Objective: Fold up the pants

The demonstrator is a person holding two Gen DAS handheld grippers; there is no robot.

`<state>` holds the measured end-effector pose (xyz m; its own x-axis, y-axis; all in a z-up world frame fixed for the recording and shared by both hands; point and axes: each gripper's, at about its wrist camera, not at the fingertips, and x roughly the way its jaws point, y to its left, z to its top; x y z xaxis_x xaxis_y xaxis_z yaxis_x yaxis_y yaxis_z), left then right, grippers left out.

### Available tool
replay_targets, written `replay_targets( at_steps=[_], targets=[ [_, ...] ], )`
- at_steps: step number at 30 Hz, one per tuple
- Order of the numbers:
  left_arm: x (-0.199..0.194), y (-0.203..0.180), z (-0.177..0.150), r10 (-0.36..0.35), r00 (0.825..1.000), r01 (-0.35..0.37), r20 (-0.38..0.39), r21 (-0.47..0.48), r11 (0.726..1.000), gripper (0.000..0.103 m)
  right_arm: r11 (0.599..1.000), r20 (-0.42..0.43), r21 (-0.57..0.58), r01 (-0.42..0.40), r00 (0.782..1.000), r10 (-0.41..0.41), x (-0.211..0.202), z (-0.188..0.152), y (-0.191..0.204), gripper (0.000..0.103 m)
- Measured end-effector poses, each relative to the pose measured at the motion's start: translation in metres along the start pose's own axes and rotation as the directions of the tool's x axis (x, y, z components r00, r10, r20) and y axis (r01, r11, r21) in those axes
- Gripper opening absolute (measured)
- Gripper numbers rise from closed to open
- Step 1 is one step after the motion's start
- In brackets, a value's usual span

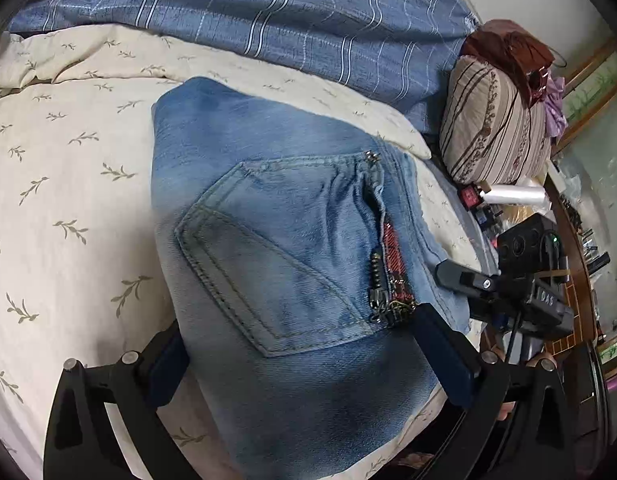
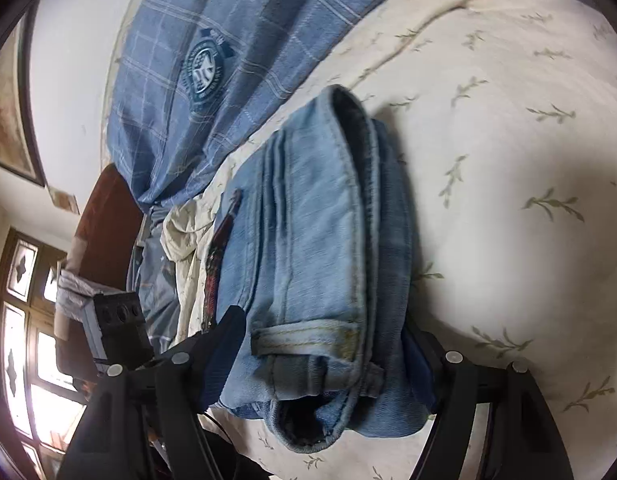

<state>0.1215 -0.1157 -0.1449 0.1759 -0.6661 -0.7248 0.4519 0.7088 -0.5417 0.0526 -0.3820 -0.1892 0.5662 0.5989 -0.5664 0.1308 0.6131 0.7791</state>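
- We see folded jeans (image 1: 276, 248) lying on the bed (image 1: 68, 200), back pocket (image 1: 268, 264) facing up w/ a zip and red trim along its right edge.
- Left tongs (image 1: 304, 356): jaws wide, one finger each side of the jeans bundle, pads at or against its sides; we can't tell if they press, so grip unclear.
- Right tongs (image 2: 320, 360): jaws wide, straddling the waistband end of the bundle in the right wrist view; the denim fills the gap between the fingers. Firm clamp or not, can't tell.
- Containers: none we can make out, only clutter on a side shelf (image 1: 576, 280) at far right.
- Edges: bundle's left side has open sheet beside it; its right side is near the bed edge, where the other tool sits just beside it.
- A blue plaid cover (image 1: 308, 20) lies beyond the jeans, near but apart from them.
- A striped pillow (image 1: 496, 132) sits at the bed's right corner.
- Surface: cream sheet w/ small leaf print, a bit rumpled.
- Room: window (image 2: 24, 320) w/ dark wood frame, white wall.
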Motion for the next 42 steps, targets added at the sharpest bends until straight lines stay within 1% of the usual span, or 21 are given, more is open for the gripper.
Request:
replay_targets(
  at_steps=[3,5,6,7,8,10,12,14,17,20,26,31,36,39,42],
  targets=[
    [0.0,0.0,-0.001,0.007,1.0,-0.007,0.014,0.005,1.0,0.095,0.999,-0.003,-0.022,0.028,1.0,-0.028,0.005,0.0,0.001,0.076],
    [-0.001,-0.001,-0.002,0.02,0.999,-0.021,0.028,0.021,1.0,0.086,0.996,0.003,-0.06,0.06,0.998,-0.06,0.008,-0.002,0.007,0.076],
    [-0.002,-0.003,-0.003,0.03,0.999,-0.032,0.04,0.037,0.999,0.083,0.995,0.006,-0.074,0.073,0.997,-0.073,0.009,-0.003,0.009,0.075],
    [-0.002,-0.006,-0.002,0.036,0.998,-0.039,0.051,0.046,0.998,0.077,0.993,0.011,-0.086,0.087,0.996,-0.086,0.01,-0.004,0.011,0.075],
    [-0.002,-0.007,-0.002,0.043,0.997,-0.047,0.064,0.056,0.997,0.071,0.992,0.016,-0.089,0.095,0.995,-0.093,0.009,-0.005,0.011,0.074],
    [-0.003,-0.007,-0.003,0.048,0.996,-0.053,0.079,0.066,0.996,0.064,0.992,0.021,-0.084,0.094,0.995,-0.093,0.01,-0.005,0.011,0.073],
    [-0.004,-0.006,-0.003,0.043,0.995,-0.049,0.091,0.069,0.996,0.06,0.99,0.027,-0.091,0.104,0.994,-0.102,0.009,-0.005,0.011,0.071],
    [-0.004,-0.007,-0.002,0.042,0.994,-0.05,0.104,0.077,0.996,0.052,0.989,0.036,-0.097,0.115,0.993,-0.112,0.008,-0.006,0.012,0.069],
    [-0.007,-0.011,-0.003,0.047,0.991,-0.06,0.127,0.104,0.993,0.046,0.985,0.057,-0.111,0.135,0.99,-0.129,0.006,-0.007,0.017,0.063],
    [-0.009,-0.011,-0.002,0.053,0.989,-0.07,0.139,0.117,0.991,0.042,0.974,0.092,-0.153,0.165,0.984,-0.152,0.004,-0.01,0.025,0.058],
    [-0.016,-0.014,-0.002,0.064,0.984,-0.088,0.169,0.135,0.987,0.039,0.931,0.197,-0.28,0.234,0.963,-0.183,-0.004,-0.015,0.053,0.055],
    [-0.026,-0.023,-0.002,0.071,0.972,-0.111,0.222,0.169,0.979,0.037,0.894,0.269,-0.349,0.279,0.944,-0.19,-0.011,-0.019,0.068,0.053],
    [-0.037,-0.027,-0.001,0.082,0.96,-0.133,0.267,0.182,0.974,0.037,0.877,0.326,-0.383,0.289,0.931,-0.165,-0.016,-0.021,0.081,0.053],
    [-0.048,-0.03,0.001,0.088,0.946,-0.152,0.311,0.188,0.97,0.037,0.867,0.359,-0.408,0.287,0.923,-0.137,-0.018,-0.023,0.091,0.053],
    [-0.057,-0.033,0.004,0.095,0.932,-0.172,0.35,0.199,0.965,0.036,0.865,0.387,-0.42,0.275,0.916,-0.103,-0.02,-0.023,0.099,0.053]
  ],
)
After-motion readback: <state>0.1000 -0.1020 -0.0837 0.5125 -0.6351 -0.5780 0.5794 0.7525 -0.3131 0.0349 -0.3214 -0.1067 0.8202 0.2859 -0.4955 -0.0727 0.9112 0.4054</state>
